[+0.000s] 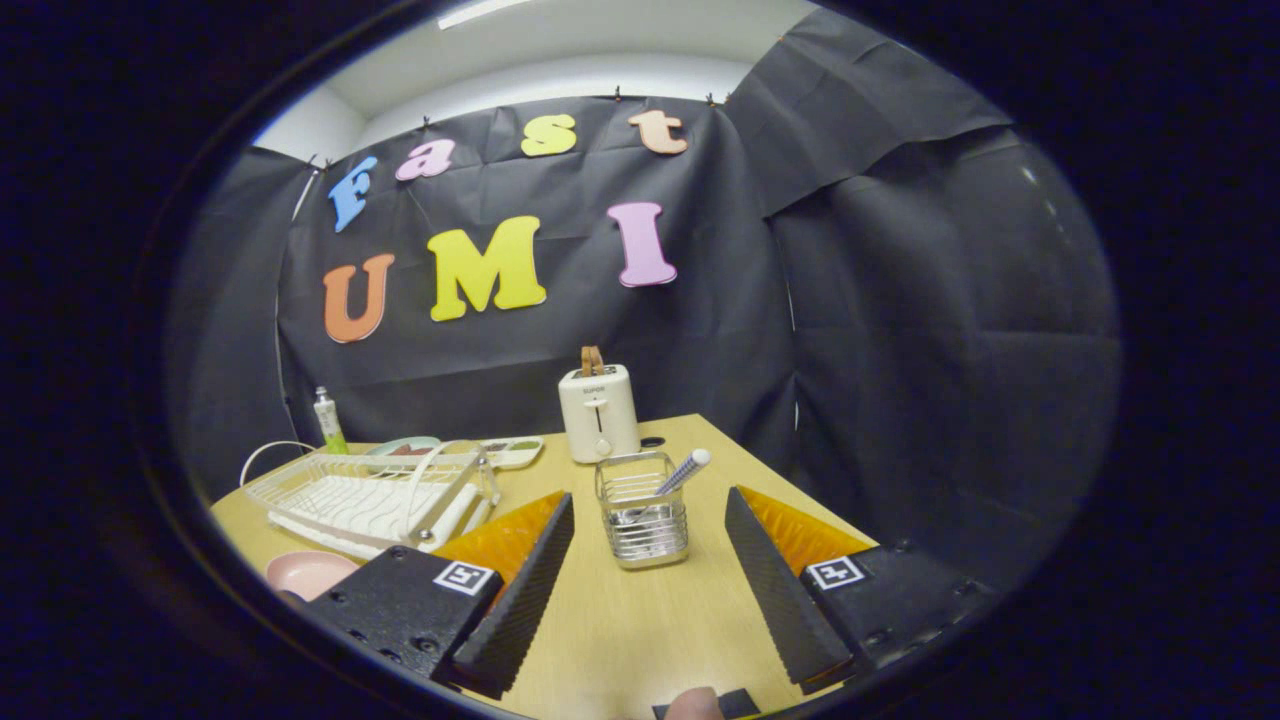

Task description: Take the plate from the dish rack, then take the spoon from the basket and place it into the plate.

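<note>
The dish rack (pixel 375 497) sits ahead and left of the fingers, with the pink plate (pixel 308 573) on the table (pixel 640 630) just outside the left finger. The basket (pixel 640 510) stands just ahead, between the fingertips, the spoon (pixel 683 471) leaning from it. The gripper (pixel 648 520) hovers level over the table, spread wide, holding nothing.

We see only part of the pink round plate (pixel 308 572), its near side hidden behind the left finger of the wide-open gripper (pixel 648 588). The striped spoon (pixel 680 473) shows just its handle above the silver wire basket (pixel 641 508); its bowl among the wires is too small to tell. The palette-like tray (pixel 510 452) near the tabletop's far edge sits partly behind the white wire dish rack (pixel 370 497).
</note>
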Motion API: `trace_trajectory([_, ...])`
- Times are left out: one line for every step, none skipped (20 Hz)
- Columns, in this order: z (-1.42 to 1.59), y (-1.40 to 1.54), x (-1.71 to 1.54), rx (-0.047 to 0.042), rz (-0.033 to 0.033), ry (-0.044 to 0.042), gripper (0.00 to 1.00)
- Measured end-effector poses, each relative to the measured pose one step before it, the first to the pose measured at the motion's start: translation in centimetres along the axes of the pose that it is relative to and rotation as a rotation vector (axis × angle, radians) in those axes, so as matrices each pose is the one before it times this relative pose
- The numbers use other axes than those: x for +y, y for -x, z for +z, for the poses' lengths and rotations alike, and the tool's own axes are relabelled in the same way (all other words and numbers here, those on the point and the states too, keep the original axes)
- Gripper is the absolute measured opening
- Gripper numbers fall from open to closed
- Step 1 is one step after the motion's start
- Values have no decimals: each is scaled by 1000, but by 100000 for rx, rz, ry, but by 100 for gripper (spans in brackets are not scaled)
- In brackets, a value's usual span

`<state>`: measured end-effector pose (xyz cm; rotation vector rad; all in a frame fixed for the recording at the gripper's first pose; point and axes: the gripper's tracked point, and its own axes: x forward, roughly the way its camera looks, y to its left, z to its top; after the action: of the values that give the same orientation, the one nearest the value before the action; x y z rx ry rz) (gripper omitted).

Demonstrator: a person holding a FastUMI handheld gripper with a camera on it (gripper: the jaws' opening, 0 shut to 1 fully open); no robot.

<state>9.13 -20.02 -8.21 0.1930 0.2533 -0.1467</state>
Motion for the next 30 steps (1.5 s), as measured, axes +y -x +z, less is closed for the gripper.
trace_trajectory([-50,-1299,-95,480,1590,908,98])
trace_trajectory([-267,-1153,-471,1538,-210,1073,98])
trace_trajectory([-85,-1077,-527,618,-285,-1060,98])
trace_trajectory([-154,-869,-213,1204,477,-1227,99])
trace_trajectory([-67,-663,-369,674,-215,-335,98])
trace_trajectory([100,-603,-31,-51,1073,591,97])
trace_trajectory([156,-528,243,-443,1103,1064,96])
trace_trajectory([143,-554,176,118,696,1230,95])
trace_trajectory([-141,-613,153,943,958,954,91])
trace_trajectory([41,-533,161,819,848,500,88])
trace_trajectory([-77,-438,93,1558,799,71,84])
trace_trajectory([-219,-386,165,1506,1312,-42,80])
trace_trajectory([-12,-420,45,479,582,159,76])
trace_trajectory([-45,-200,-113,383,164,786,72])
trace_trajectory([78,-197,-39,-257,211,182,68])
trace_trajectory([136,-149,15,42,207,808,63])
trace_trajectory([11,-175,-357,-414,-1478,1388,56])
trace_trajectory([192,14,-413,-525,-1534,936,50])
trace_trajectory([61,-155,39,-204,634,-574,39])
trace_trajectory([81,-109,23,125,729,-1247,33])
trace_trajectory([215,193,-22,-360,856,-1696,30])
trace_trajectory([410,111,50,-1067,1291,-1518,28])
trace_trajectory([218,-81,-229,-819,-1074,521,23])
trace_trajectory([181,53,13,-599,79,1162,19])
trace_trajectory([212,92,173,-709,106,707,16])
trace_trajectory([467,182,75,-847,73,1196,16])
trace_trajectory([332,132,96,-598,55,598,15])
trace_trajectory([637,211,78,-806,216,90,15])
trace_trajectory([671,335,106,-938,132,-220,15])
trace_trajectory([965,429,77,-1416,-321,-68,15])
